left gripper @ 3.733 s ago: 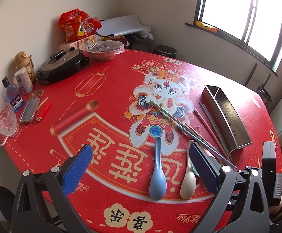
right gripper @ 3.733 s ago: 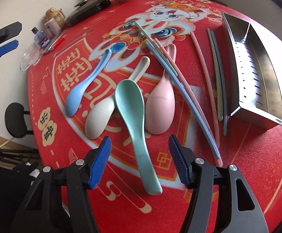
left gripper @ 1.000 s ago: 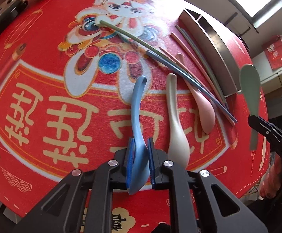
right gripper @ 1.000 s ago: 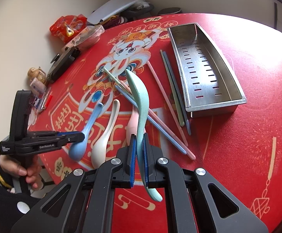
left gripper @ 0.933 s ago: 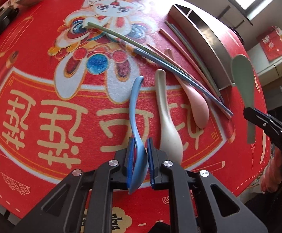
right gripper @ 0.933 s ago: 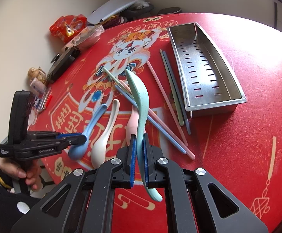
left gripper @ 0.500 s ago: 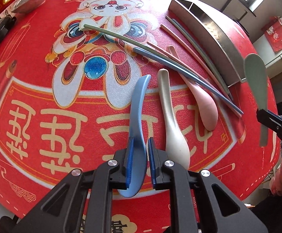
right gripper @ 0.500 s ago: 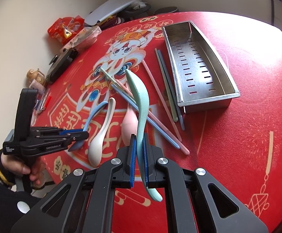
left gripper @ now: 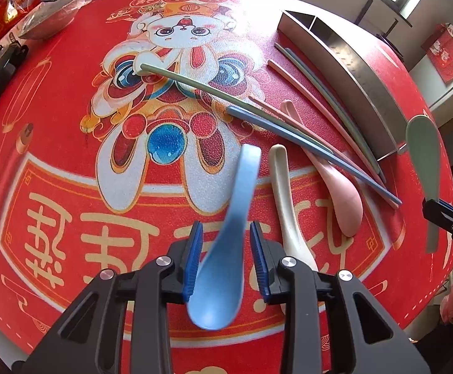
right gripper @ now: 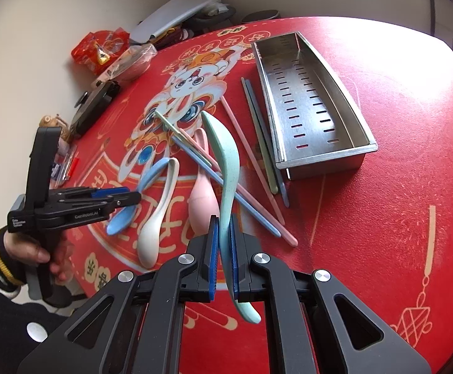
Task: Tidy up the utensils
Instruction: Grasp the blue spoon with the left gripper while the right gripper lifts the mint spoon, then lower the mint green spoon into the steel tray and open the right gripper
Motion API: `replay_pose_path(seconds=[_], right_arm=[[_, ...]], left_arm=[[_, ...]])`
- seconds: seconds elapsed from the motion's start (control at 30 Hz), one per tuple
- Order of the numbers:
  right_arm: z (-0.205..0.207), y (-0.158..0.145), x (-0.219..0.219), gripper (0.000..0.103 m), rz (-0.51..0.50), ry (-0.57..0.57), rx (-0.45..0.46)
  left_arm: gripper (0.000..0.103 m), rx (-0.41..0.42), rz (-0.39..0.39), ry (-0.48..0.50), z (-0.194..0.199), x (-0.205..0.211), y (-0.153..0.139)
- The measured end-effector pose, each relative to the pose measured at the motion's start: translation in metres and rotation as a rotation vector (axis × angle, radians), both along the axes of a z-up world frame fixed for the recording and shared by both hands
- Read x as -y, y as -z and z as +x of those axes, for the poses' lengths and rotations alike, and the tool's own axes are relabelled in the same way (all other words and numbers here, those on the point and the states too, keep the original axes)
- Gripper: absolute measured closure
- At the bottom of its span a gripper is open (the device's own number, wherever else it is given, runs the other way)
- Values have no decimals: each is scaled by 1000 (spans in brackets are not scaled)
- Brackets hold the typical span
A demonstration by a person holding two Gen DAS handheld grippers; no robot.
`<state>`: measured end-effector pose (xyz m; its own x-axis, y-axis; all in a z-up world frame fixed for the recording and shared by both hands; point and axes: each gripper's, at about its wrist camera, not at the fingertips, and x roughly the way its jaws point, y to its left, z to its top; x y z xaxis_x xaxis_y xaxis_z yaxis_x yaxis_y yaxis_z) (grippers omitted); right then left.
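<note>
My left gripper [left gripper: 227, 257] points down at the red mat, and its jaws are opening. A blue spoon [left gripper: 226, 233] sits loose and blurred between the blue pads [left gripper: 195, 255], with a gap on each side. In the right wrist view the left gripper [right gripper: 126, 198] hovers over the blue spoon [right gripper: 151, 177]. My right gripper [right gripper: 224, 249] is shut on a green spoon [right gripper: 226, 155] and holds it above the table. A white spoon [left gripper: 289, 212], a pink spoon [left gripper: 338, 187] and several chopsticks [left gripper: 304, 143] lie on the mat. The slotted metal tray [right gripper: 326, 162] stands to the right.
A black appliance [right gripper: 95, 109], snack bags [right gripper: 101, 46] and a covered bowl [right gripper: 129, 62] crowd the far left of the round table. A hand [right gripper: 36, 249] in a striped cuff grips the left tool. The table edge runs close under both grippers.
The left jaws have parted from the blue spoon, which they held tight before; its handle has swung right. The right gripper still holds the green spoon and has barely moved.
</note>
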<state>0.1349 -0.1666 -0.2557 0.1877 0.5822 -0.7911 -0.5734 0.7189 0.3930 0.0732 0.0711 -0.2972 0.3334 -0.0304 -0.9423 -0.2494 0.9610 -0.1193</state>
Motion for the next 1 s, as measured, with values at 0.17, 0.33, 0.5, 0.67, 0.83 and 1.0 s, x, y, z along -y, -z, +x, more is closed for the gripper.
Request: replay_pose_path(seconds=[0.17, 0.33, 0.5, 0.67, 0.83, 1.0], right_arm=[[4, -1, 0, 96, -3, 10, 3], [12, -5, 2, 96, -16, 27, 16], [40, -16, 5, 96, -29, 53, 21], [88, -30, -8, 96, -46, 46, 70], [135, -9, -36, 96, -92, 37, 24], [154, 24, -55, 96, -162, 23, -42]], left_arm=[[71, 6, -16, 24, 5, -1, 2], [71, 15, -43, 47, 11, 2, 6], [71, 17, -60, 40, 17, -2, 12], [71, 26, -77, -2, 23, -10, 13], [71, 46, -143, -58, 18, -17, 2], [71, 38, -135, -54, 10, -14, 0]])
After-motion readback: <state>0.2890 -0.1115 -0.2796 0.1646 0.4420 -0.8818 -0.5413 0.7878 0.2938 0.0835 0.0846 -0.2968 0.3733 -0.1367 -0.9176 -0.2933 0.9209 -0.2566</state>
